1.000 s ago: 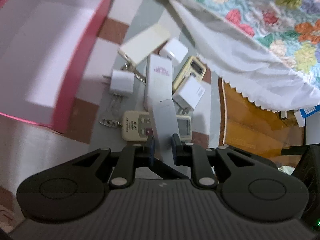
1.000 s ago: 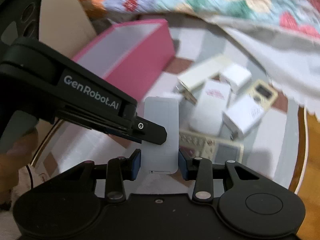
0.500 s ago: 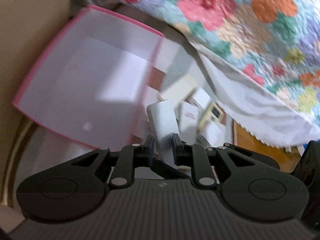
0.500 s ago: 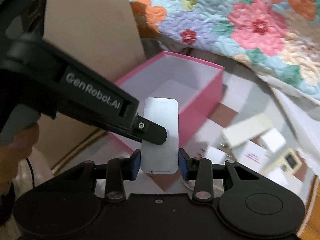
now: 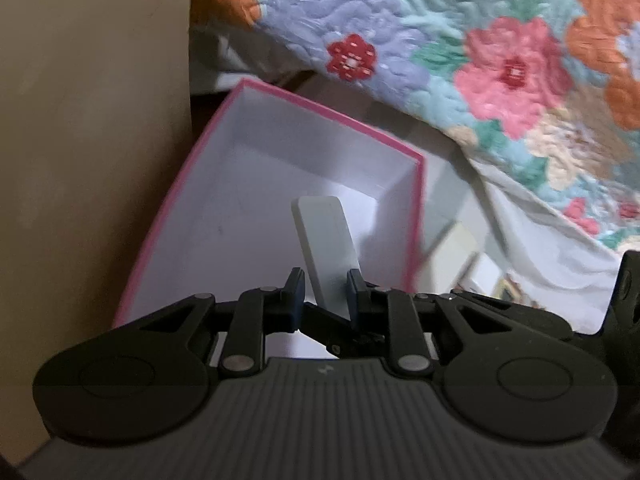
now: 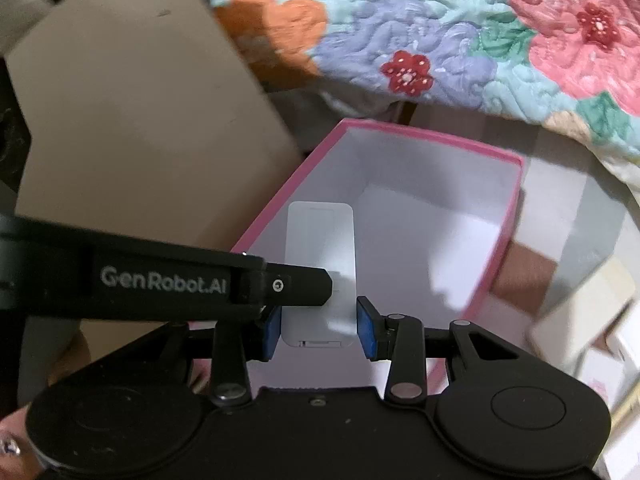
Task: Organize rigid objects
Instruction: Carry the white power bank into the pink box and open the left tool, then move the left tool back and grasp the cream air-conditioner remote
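Observation:
A flat white rectangular device [image 5: 326,246] is held over the open pink box [image 5: 416,216], whose white inside shows nothing in it. My left gripper [image 5: 324,288] is shut on the device's near end. In the right wrist view the same device [image 6: 320,248] sits between my right gripper's blue pads [image 6: 366,328]; my right gripper [image 6: 320,330] is shut on its lower end. The left gripper's black finger [image 6: 296,286] crosses in from the left and presses on the device. The pink box [image 6: 504,240] lies below and beyond.
A tan cardboard panel [image 6: 132,112] stands left of the box. A floral quilt [image 6: 480,28] hangs over the far side. White chargers and adapters [image 6: 580,320] lie on the checked surface to the right, blurred.
Both grippers have carried the white device from above the pile of chargers leftward to over the pink box. Both stayed shut on it.

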`<state>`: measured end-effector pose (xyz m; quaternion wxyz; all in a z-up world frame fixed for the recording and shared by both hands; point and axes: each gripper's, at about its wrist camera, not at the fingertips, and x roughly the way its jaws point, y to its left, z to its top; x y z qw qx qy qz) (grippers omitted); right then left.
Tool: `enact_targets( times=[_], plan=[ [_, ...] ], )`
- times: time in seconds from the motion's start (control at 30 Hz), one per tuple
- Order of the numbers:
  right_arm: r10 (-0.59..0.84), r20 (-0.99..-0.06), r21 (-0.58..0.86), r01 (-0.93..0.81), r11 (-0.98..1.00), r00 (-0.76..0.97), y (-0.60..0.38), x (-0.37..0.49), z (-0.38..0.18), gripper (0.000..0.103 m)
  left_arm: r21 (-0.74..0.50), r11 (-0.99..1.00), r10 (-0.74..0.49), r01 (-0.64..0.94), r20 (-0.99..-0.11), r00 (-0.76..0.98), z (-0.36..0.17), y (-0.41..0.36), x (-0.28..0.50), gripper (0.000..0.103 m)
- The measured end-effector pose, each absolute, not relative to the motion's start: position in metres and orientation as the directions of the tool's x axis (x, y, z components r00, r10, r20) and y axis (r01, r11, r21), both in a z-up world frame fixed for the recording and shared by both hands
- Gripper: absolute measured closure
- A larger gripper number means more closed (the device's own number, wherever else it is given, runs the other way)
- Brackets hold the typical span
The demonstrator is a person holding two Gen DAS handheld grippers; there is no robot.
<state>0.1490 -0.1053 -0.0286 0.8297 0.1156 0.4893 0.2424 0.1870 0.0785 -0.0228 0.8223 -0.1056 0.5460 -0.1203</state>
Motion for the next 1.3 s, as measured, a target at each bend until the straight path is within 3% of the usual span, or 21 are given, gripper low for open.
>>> enact_targets(
  times=[0.23, 0.33, 0.37, 0.4, 0.5, 0.87, 1.13, 1.3],
  plan=[
    [0.527, -0.759, 0.511, -0.152, 0.846, 0.382, -0.091, 0.207, -0.069, 0.059, -0.285, 0.958, -0.274, 0.016, -0.900, 0.339, -0.056, 0.085, 0.249, 0.083],
    [0.505, -0.760, 0.493, -0.143, 0.858, 0.410, -0.084, 0.216, -0.080, 0.056, -0.165, 0.986, -0.163, 0.024, -0.922, 0.352, -0.060, 0.073, 0.254, 0.068],
    [0.494, -0.760, 0.483, -0.142, 0.864, 0.423, -0.083, 0.217, -0.081, 0.046, -0.128, 0.991, -0.132, 0.035, -0.925, 0.355, -0.059, 0.069, 0.253, 0.063],
    [0.483, -0.737, 0.464, -0.165, 0.870, 0.474, -0.084, 0.217, -0.082, 0.044, -0.102, 0.994, -0.111, 0.044, -0.925, 0.363, -0.057, 0.066, 0.251, 0.055],
    [0.481, -0.715, 0.448, -0.195, 0.872, 0.507, -0.094, 0.206, -0.074, 0.044, -0.068, 0.996, -0.088, 0.064, -0.917, 0.389, -0.046, 0.061, 0.240, 0.045],
    [0.599, -0.639, 0.490, -0.346, 0.801, 0.482, -0.160, 0.113, -0.012, 0.043, -0.024, 0.980, -0.092, 0.199, -0.934, 0.344, 0.001, 0.036, 0.167, 0.039],
    [0.608, -0.653, 0.447, -0.419, 0.790, 0.452, -0.213, 0.039, 0.010, 0.043, -0.008, 0.938, -0.137, 0.347, -0.928, 0.347, 0.033, 0.003, 0.109, 0.039],
    [0.545, -0.695, 0.395, -0.385, 0.835, 0.470, -0.243, 0.014, -0.003, 0.037, -0.009, 0.913, -0.165, 0.409, -0.924, 0.346, 0.037, -0.023, 0.081, 0.039]
  ],
)
